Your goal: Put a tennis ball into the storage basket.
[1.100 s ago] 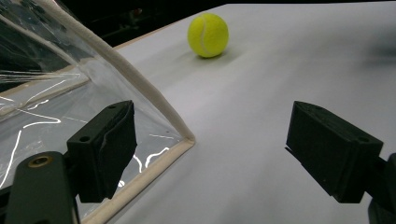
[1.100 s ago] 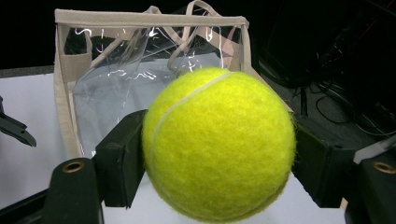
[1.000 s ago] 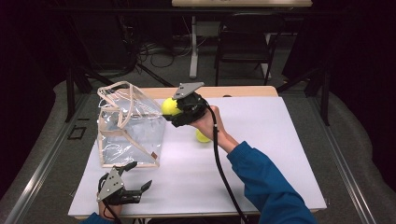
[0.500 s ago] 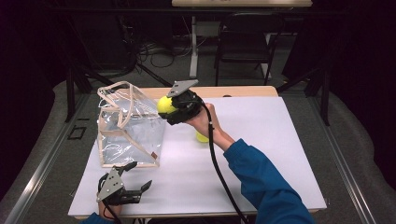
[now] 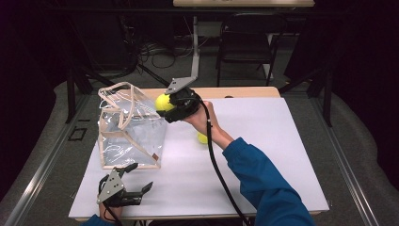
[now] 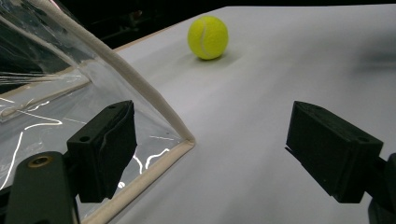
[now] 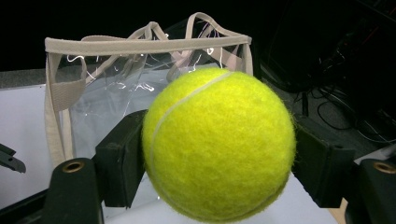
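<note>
A yellow tennis ball (image 5: 163, 102) (image 7: 219, 144) is clamped between the jaws of my right gripper (image 5: 166, 104) (image 7: 217, 161), in the air beside the upper right rim of a clear plastic bag with beige trim (image 5: 129, 127) (image 7: 140, 70). The bag stands upright on the left half of the table with its mouth open. A second tennis ball (image 5: 202, 138) (image 6: 208, 37) lies on the table, partly behind the right forearm. Near the front left edge my left gripper (image 5: 141, 175) (image 6: 210, 149) rests open, just in front of the bag's bottom corner (image 6: 184, 140), with nothing between its fingers.
The white tabletop (image 5: 273, 155) has free room across its right half and front. A wooden strip (image 5: 235, 92) runs along the far edge. Behind the table are a dark chair (image 5: 247, 47) and floor cables (image 5: 160, 49).
My right gripper has drifted slightly left with the ball, closer to the bag's rim. The left gripper and the loose ball have stayed put.
</note>
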